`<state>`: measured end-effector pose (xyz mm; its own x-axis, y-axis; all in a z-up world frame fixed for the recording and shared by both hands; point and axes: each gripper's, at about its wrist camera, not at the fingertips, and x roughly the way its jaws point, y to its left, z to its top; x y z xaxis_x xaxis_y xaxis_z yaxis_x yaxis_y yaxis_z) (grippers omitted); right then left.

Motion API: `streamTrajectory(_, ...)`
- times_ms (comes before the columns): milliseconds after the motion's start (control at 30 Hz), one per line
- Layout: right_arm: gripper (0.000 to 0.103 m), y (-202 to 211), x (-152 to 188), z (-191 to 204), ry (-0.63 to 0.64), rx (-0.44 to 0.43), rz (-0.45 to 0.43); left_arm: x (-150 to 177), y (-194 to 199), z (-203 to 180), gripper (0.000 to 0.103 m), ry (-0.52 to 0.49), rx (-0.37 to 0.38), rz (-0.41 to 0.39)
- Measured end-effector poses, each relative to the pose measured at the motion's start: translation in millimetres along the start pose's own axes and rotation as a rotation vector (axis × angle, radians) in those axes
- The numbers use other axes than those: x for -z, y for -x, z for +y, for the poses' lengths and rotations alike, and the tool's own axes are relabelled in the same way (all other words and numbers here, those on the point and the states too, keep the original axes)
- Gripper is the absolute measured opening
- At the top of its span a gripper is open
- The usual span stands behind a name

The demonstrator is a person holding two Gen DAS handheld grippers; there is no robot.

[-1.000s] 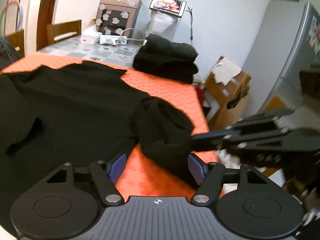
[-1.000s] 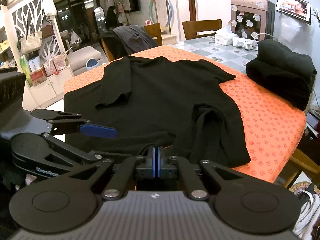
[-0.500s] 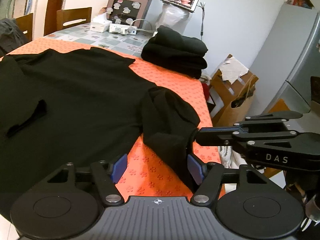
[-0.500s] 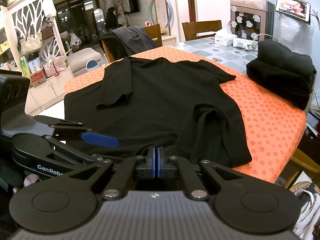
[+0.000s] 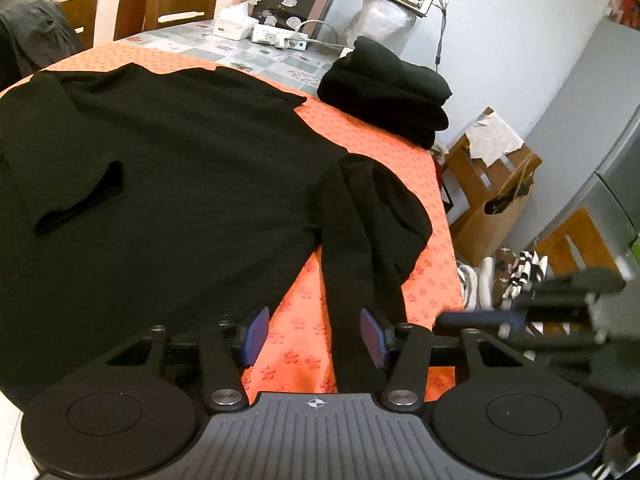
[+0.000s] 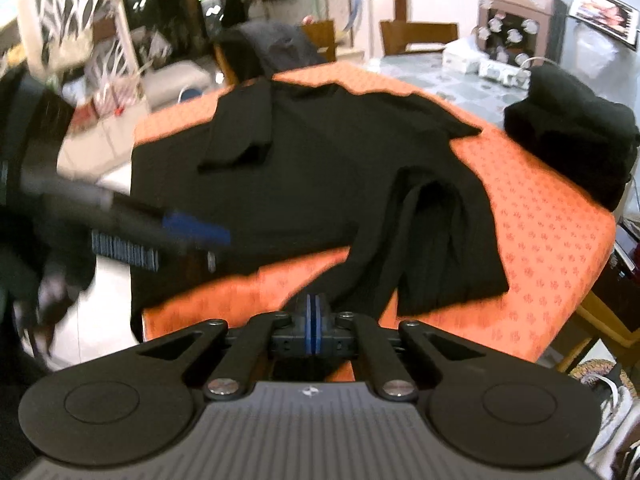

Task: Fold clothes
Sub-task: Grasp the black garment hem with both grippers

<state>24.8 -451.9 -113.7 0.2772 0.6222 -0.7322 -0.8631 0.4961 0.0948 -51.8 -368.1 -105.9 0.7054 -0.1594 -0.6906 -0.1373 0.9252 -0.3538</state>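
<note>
On orange patterned cloth [image 5: 404, 160], creased black garment [image 5: 168, 168].

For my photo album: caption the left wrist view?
Left gripper closing around a black shirt's sleeve on an orange tablecloth.

A black, matt knitted-cloth garment [image 5: 172, 168] lies across the middle of the frame, its surface soft and without sheen. Under it, the orange cloth cover with a small printed flower pattern [image 5: 376, 148] looks smooth and flat on the worktop. A folded stack of black matt cloth [image 5: 384, 92] sits at upper right. At the bottom, the left hand-held gripper [image 5: 314, 336] is matt black plastic with dull blue rubbery pads [image 5: 256, 334] and shiny metal pivot screws [image 5: 225, 395]; its grey body is ribbed. The right hand-held gripper [image 6: 312, 318] has the same finish. At right stands a brown paper bag [image 5: 496, 204], and at upper left a varnished wooden chair [image 5: 180, 4].
</note>
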Motion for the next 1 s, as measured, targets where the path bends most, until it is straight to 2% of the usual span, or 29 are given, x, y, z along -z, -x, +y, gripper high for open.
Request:
streamTrajectory(100, 0.012, -9, 19, 9, 0.054, 0.004, 0.038, 1, 4, 2, 0.054, -0.022, 0.011, 0.001)
streamTrajectory(267, 0.031, -22, 40, 30, 0.174, 0.036, 0.055, 5, 8, 1, 0.054, -0.096, 0.037, 0.016)
streamTrajectory(467, 0.031, -26, 46, 44, 0.314, 0.089, 0.054, 14, 13, -4, 0.055, -0.194, 0.047, 0.038)
streamTrajectory(733, 0.031, -27, 54, 54, 0.533, 0.189, 0.085, 15, 14, -2, 0.056, -0.203, 0.049, 0.051)
streamTrajectory(1000, 0.028, -37, 57, 67, 0.704, 0.232, 0.069, 18, 15, -4, 0.057, -0.219, 0.082, 0.063)
